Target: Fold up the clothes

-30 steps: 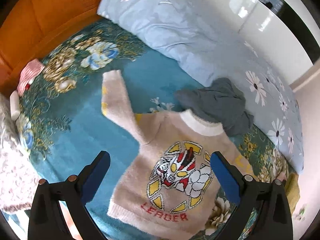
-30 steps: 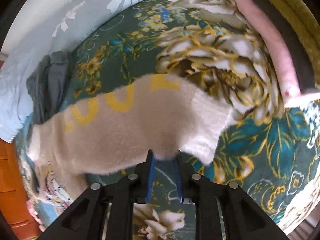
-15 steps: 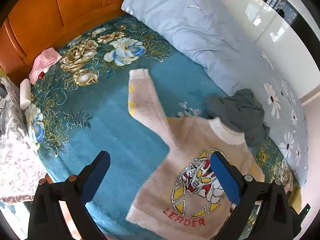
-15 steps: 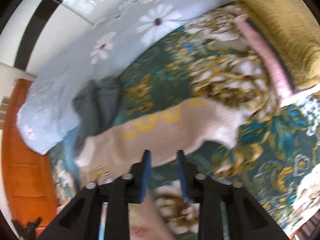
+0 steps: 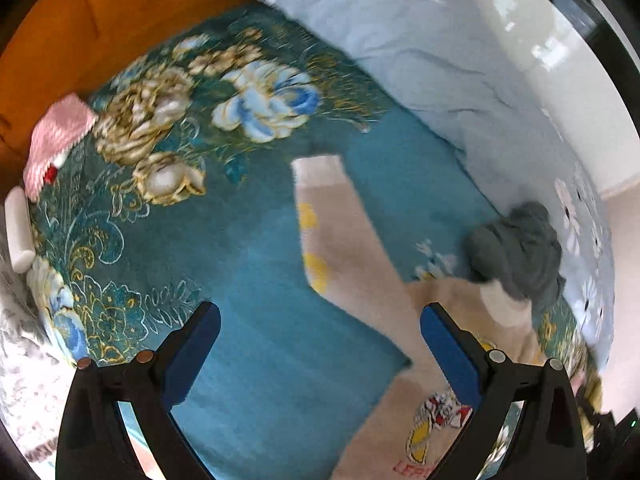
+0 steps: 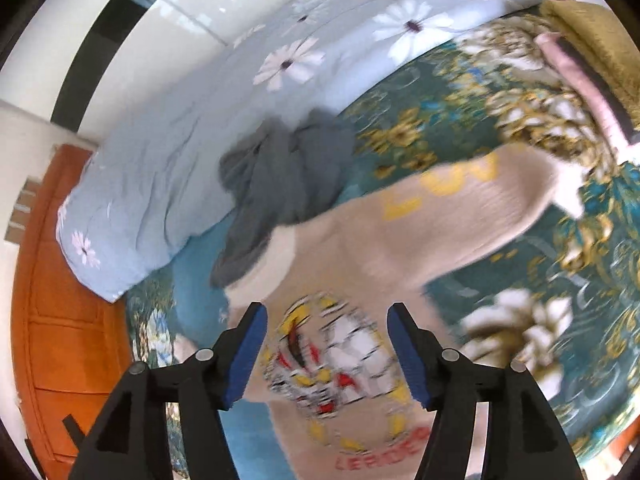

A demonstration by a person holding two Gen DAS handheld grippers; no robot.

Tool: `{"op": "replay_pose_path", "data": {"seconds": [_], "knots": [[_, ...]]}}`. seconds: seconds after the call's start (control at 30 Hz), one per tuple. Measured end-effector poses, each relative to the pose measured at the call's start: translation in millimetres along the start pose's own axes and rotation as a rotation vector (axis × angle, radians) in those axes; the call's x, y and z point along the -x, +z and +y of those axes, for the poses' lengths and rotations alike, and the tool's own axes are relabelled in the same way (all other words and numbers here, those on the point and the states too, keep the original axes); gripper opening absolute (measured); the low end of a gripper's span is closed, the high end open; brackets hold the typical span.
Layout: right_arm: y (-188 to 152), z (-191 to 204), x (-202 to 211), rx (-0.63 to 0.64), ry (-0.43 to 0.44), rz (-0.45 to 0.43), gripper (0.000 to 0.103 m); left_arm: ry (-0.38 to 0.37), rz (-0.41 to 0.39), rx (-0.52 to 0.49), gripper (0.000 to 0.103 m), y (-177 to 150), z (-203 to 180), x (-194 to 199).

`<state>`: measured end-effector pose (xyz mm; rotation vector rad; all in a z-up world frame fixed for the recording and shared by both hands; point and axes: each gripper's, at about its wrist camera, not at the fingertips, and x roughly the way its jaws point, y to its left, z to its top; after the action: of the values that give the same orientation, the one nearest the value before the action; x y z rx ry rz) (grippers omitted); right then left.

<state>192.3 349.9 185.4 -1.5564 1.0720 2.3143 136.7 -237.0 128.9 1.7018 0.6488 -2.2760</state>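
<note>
A big teal flowery blanket (image 5: pixel 260 360) covers the bed, with a blue quilt (image 6: pixel 168 168) along the wall. The pink sweater (image 6: pixel 360 264) lies flat beside a gray cloth (image 6: pixel 288 176). The left claw (image 5: pixel 320 328) and right claw (image 6: pixel 326 332) are both wide apart, holding nothing.

Open teal blanket (image 5: pixel 260 280) left of sweater (image 5: pixel 344 240); grey garment (image 5: pixel 516 252) crowding collar.

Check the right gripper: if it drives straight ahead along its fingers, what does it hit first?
Most likely the beige sweater: the open right gripper frames its printed chest graphic, with the white collar and grey garment further along. The frame is blurred, so depth is uncertain.
</note>
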Motion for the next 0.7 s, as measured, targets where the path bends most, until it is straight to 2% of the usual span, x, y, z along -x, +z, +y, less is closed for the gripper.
{"op": "replay_pose_path", "data": {"seconds": [0.13,0.27,0.37,0.4,0.5,0.7], "knots": [[-18.1,40.6,-27.4,-0.014,0.016,0.081,0.071,-0.034,0.031,0.101,0.1,11.5,27.7,-23.1],[-25.4,71.3,-51.2,0.019,0.007,0.147,0.077,-0.027,0.099,0.158,0.1,28.0,35.6,-59.7],[-27.8,82.9,-63.3,0.032,-0.015,0.173,0.093,-0.04,0.137,0.162,0.1,43.3,24.6,-84.6],[-27.7,84.4,-66.2,0.033,-0.026,0.178,0.103,-0.047,0.15,0.161,0.1,48.6,20.1,-92.9],[-25.0,81.1,-70.8,0.024,-0.075,0.186,0.103,-0.049,0.171,0.096,0.1,68.1,-11.9,-120.6],[-18.9,67.9,-70.8,-0.011,-0.171,0.19,0.103,0.038,0.229,-0.062,0.1,84.3,-71.5,-175.6]]}}
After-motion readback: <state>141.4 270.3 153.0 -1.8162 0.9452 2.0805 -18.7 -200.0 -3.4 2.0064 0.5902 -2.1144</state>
